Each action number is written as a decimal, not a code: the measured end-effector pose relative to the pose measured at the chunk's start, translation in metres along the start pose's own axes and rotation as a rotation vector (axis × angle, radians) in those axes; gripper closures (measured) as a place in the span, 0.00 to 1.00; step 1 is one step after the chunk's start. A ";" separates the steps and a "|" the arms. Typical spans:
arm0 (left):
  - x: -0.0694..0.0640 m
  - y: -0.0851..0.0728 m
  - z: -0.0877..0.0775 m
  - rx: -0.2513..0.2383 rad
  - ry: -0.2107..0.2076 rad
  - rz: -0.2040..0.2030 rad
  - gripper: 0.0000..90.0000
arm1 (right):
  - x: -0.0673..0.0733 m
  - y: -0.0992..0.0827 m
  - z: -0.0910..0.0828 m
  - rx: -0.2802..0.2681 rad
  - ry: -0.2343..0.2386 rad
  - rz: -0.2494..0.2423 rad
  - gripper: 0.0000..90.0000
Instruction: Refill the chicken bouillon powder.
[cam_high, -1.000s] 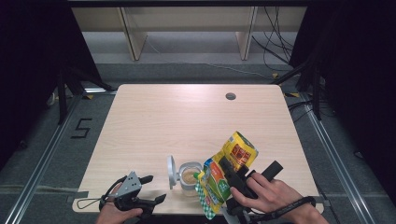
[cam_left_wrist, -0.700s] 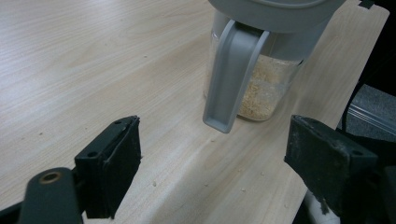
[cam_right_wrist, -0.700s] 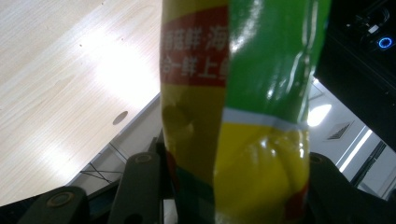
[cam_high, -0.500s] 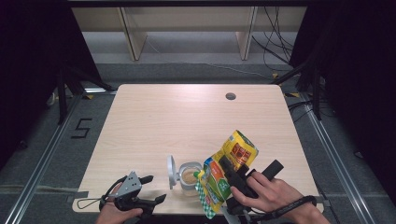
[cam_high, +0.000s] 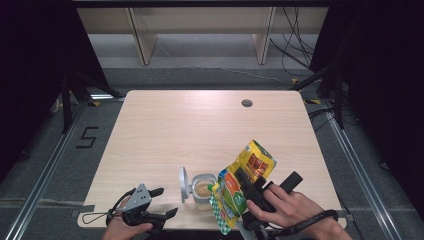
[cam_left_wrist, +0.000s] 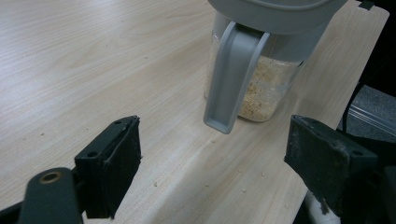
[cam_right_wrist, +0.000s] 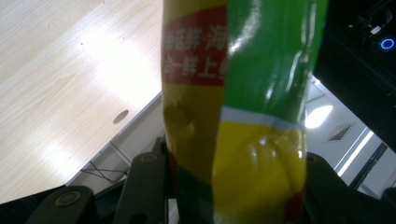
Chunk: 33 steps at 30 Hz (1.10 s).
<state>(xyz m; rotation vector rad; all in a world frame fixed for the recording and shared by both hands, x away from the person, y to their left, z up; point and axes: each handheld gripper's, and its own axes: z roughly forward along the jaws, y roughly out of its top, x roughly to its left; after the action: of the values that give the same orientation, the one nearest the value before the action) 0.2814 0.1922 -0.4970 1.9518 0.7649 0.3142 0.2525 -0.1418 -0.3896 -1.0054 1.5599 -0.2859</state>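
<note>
1. Pouch (cam_high: 243, 187) sits clamped in my right gripper (cam_high: 248, 186), jaws just closing tighter on it, long axis tilted, lower end over the jar (cam_high: 203, 190).
2. Jar stands near the table (cam_high: 200, 125) front edge, just left of the pouch, lid (cam_high: 183, 182) flipped open.
3. My left gripper (cam_high: 165, 202) rests farther left, jaws apart, empty, pointing at the jar.
</note>
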 end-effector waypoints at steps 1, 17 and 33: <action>0.000 0.000 0.000 0.001 -0.007 -0.007 0.20 | 0.000 0.000 0.000 -0.002 0.002 0.003 0.70; 0.000 0.000 0.000 0.001 0.000 0.000 0.20 | 0.003 -0.003 0.000 -0.002 -0.005 0.052 0.71; 0.001 0.000 0.000 0.008 -0.005 0.007 0.20 | 0.005 -0.005 -0.002 0.002 -0.006 0.068 0.71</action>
<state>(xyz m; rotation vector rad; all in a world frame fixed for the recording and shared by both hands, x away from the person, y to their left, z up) 0.2820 0.1923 -0.4974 1.9622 0.7566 0.3108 0.2528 -0.1491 -0.3887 -0.9486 1.5846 -0.2369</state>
